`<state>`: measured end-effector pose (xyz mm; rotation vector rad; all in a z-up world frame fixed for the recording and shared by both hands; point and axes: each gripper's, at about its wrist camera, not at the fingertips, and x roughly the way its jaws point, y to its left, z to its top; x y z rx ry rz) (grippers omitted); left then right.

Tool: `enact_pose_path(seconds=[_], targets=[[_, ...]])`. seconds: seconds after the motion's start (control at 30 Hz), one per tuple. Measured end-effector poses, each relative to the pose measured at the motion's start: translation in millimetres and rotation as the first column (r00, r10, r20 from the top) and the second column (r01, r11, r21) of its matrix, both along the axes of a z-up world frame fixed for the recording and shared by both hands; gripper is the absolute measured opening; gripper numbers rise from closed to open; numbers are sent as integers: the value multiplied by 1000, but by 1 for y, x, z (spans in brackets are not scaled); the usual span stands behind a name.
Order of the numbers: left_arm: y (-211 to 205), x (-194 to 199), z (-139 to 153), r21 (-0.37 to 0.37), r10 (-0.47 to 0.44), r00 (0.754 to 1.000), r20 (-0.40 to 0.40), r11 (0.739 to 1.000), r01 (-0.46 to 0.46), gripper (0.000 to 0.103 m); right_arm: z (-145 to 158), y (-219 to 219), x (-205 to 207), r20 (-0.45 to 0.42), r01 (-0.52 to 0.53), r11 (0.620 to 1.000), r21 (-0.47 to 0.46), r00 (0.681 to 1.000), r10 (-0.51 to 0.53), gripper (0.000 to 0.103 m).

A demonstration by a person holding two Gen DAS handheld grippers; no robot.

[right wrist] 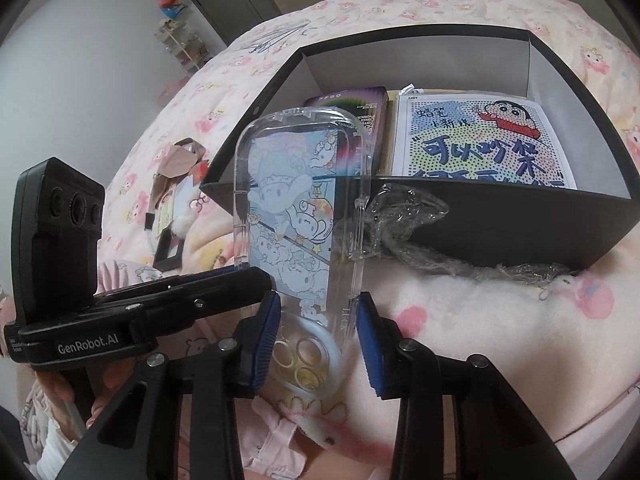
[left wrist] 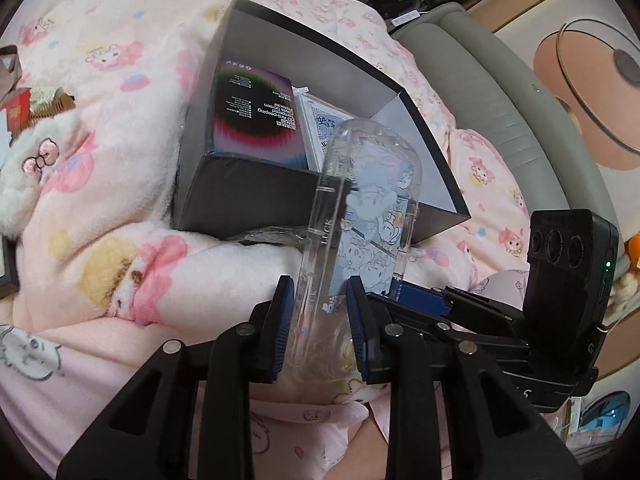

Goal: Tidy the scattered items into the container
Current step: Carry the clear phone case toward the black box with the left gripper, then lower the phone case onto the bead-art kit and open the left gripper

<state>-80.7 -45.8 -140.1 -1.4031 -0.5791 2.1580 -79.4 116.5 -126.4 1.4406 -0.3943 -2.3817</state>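
Note:
A clear phone case [left wrist: 356,236] with a blue cartoon card inside stands between both grippers, just in front of the black open box [left wrist: 248,196]. My left gripper [left wrist: 320,320] is shut on the case's lower end. My right gripper [right wrist: 318,340] straddles the same case [right wrist: 296,216] near its camera ring; its left pad touches, its right pad stands a little off. The box [right wrist: 480,220] holds a screen-protector pack [left wrist: 256,116] and a cartoon sheet [right wrist: 480,140].
The box sits on a pink cartoon blanket [left wrist: 100,220]. Crumpled clear plastic wrap [right wrist: 420,216] lies against the box's front wall. A comb and small packets [left wrist: 36,108] lie at the left. A small dark frame [right wrist: 170,248] lies left of the box.

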Motion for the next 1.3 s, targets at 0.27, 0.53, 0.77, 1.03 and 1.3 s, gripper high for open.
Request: enact_pose_path(seconds=[0.27,0.53,0.77,1.03,1.3], targets=[[20,-36,83,-15,8,992,-123,1000,-10,25,76,26,-26,-159,-37,999,-22,987,33,34],[53,-114,44,-83,31,999,20,996,-29,25,52,55,-104,-64,-59,998,12,996,60,34],[86,-139,-10,-171,7,985,174,985,23,25,-4,86,-122,134,24,1000,-7,991,-23,34],[93,-143,-18,-218,29,981,194,976,14,25,-7,93,-126,113,79,993,86,990,-89,34],[111,-146,-28,-244,16,978,206,969,36,25,10,107,-132,9,154,976,156,988,-157,34]])
